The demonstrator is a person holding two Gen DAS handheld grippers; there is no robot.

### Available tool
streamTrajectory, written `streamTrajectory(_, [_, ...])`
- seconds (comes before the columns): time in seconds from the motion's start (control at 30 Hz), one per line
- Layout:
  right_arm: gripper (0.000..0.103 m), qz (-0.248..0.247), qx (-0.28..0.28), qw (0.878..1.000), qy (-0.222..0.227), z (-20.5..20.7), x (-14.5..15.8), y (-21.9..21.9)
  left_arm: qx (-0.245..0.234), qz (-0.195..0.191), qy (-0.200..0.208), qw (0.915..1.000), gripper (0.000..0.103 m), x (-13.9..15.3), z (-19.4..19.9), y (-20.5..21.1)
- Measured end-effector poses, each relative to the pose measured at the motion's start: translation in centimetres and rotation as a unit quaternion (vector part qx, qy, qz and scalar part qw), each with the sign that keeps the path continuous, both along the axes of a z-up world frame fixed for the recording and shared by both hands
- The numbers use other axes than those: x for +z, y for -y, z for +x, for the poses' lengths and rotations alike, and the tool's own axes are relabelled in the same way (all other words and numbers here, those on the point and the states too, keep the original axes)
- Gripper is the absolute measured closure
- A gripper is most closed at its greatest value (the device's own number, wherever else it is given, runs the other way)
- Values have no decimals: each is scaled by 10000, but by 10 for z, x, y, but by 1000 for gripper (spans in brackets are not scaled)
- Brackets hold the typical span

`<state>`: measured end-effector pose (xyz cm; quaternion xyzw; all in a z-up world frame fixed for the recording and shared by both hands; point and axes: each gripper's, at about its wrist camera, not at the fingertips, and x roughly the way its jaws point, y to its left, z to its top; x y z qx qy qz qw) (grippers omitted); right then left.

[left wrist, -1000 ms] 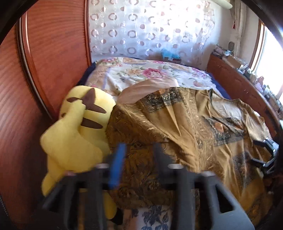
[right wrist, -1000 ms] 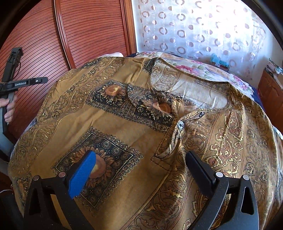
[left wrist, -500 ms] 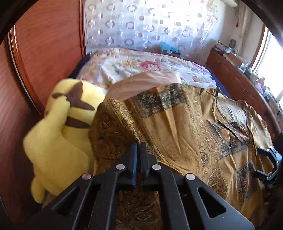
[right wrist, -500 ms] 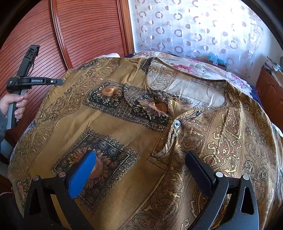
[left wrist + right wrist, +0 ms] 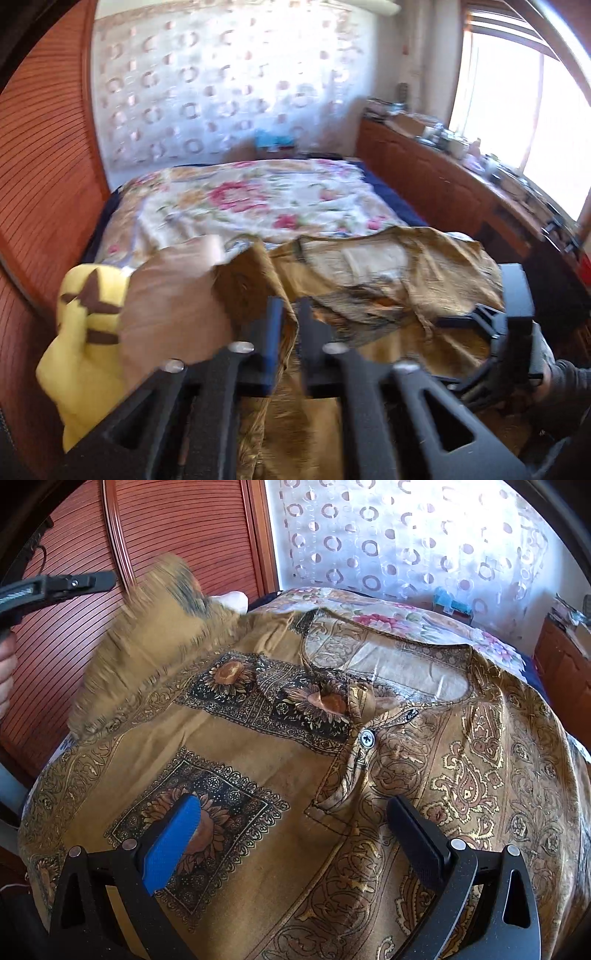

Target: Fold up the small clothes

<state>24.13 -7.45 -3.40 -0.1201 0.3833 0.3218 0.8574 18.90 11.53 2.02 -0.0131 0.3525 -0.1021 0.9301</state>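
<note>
Your left gripper (image 5: 291, 334) had just reopened slightly, shirt (image 5: 280, 760) edge between its jaws, lifted. Right gripper (image 5: 295, 834) gaped above the gold paisley front.

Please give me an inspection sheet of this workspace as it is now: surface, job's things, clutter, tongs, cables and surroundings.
Surface: bed with a flowered cover, a shirt over its near part.
Job's things: brown patterned shirt, front up, button closed; one side raised off the bed, the rest lying flat.
Clutter: yellow plush toy at the bed's edge, beside the shirt.
Left tongs: jaws narrow, have just been opening a little; the shirt's edge is between them and held up.
Right tongs: wide open above the shirt's front, gripping nothing.
Cables: nothing seen.
Surroundings: wooden wardrobe, patterned curtain, cluttered sideboard under a bright window.
</note>
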Motion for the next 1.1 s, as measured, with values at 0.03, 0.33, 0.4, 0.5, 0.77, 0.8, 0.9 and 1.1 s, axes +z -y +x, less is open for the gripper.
streamTrajectory(0.03, [2,5,-2,10000,3,0,0,0,-20,-13,34,10000,58,1,0,2])
streamTrajectory(0.33, [2,25,1,10000,-21,1,0,0,750,-198,-469,9959,40,-52,-23,-44])
streamTrajectory(0.4, [2,21,3,10000,-32,2,-1,0,829,-321,-599,9942,40,-66,-29,-47])
streamTrajectory(0.5, [2,-4,20,10000,-40,2,-2,-1,902,-560,-880,9904,40,-84,-30,-46])
streamTrajectory(0.77, [2,-33,-39,10000,2,1,-2,0,614,-768,-975,9904,74,-96,-30,-24])
streamTrajectory(0.8, [2,-39,-36,10000,4,1,-2,0,578,-754,-944,9910,80,-95,-30,-23])
streamTrajectory(0.9, [2,-44,-41,10000,16,0,-1,0,464,-568,-722,9947,92,-85,-31,-14])
streamTrajectory(1.1, [2,53,-108,9999,-9,2,0,6,-145,-831,-678,9941,88,-68,-34,14])
